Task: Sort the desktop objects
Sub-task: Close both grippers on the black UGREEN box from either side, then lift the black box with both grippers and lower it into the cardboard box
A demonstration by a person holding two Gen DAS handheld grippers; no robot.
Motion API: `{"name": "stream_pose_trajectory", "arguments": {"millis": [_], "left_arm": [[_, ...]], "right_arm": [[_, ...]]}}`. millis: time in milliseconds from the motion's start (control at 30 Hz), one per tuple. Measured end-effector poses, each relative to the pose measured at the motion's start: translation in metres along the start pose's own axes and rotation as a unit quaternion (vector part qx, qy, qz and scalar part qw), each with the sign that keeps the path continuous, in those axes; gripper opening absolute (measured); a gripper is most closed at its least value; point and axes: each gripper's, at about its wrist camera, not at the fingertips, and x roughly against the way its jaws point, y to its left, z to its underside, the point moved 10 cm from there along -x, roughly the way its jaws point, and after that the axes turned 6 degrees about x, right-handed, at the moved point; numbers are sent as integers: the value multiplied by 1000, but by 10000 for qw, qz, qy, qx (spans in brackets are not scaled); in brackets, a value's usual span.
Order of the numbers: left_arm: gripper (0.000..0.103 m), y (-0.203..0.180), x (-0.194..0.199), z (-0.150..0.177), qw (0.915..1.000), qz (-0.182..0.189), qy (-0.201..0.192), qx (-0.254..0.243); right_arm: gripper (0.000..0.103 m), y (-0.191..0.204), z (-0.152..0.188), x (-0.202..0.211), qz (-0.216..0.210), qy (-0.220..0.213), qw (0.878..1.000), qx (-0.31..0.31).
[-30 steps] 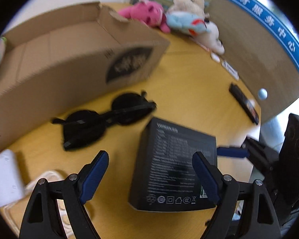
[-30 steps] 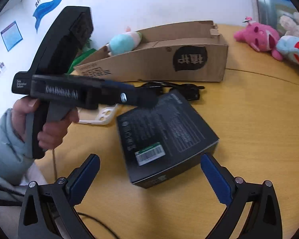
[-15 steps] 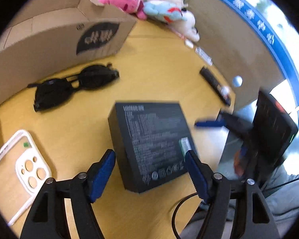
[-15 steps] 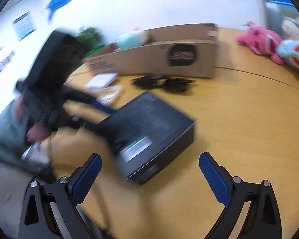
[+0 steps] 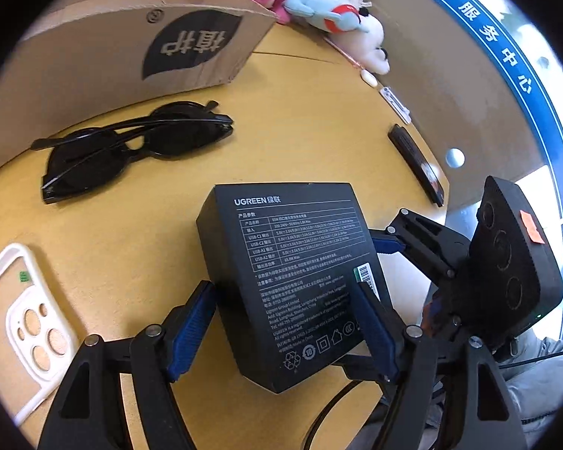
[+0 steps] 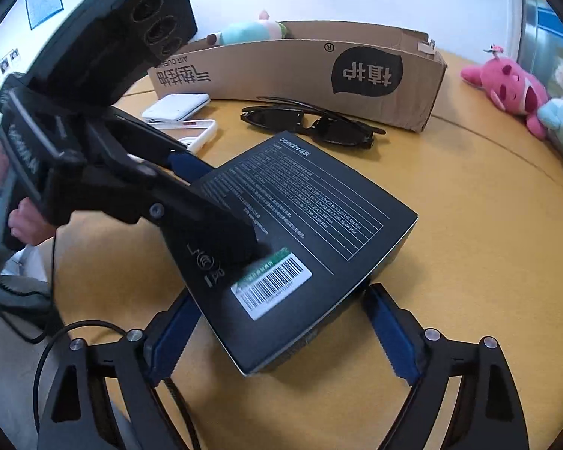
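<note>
Jaws closing astride black box (image 6: pixel 304 232)

The flat rectangular cardboard product box (image 5: pixel 292 262) is matte black with fine white print and a white barcode sticker edged in green, lying on a honey-yellow wooden surface (image 5: pixel 300 120). The glossy plastic sunglasses (image 5: pixel 131 146) are black throughout. The brown corrugated cardboard carton (image 5: pixel 105 48) bears a black leaf-shaped logo.
</note>
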Motion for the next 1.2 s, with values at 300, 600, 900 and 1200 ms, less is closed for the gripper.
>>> {"name": "stream_pose_trajectory", "arguments": {"millis": [300,600,900,1200], "left_arm": [[74,4,56,-27,9943,-378,-994,77],[74,13,193,-109,9634,-742,-2551,-359],[74,30,286,-206,9185,-1381,-3583,-946],[74,99,295,-273,9212,-1363,-3613,-486]], "right_arm": [[81,9,-43,8,131,-442,9980,428],[81,18,-183,50,335,-1514,9768,1476],[81,5,-335,79,409,-2392,9464,2132],[81,-32,-420,22,126,-2335,9529,1934]]}}
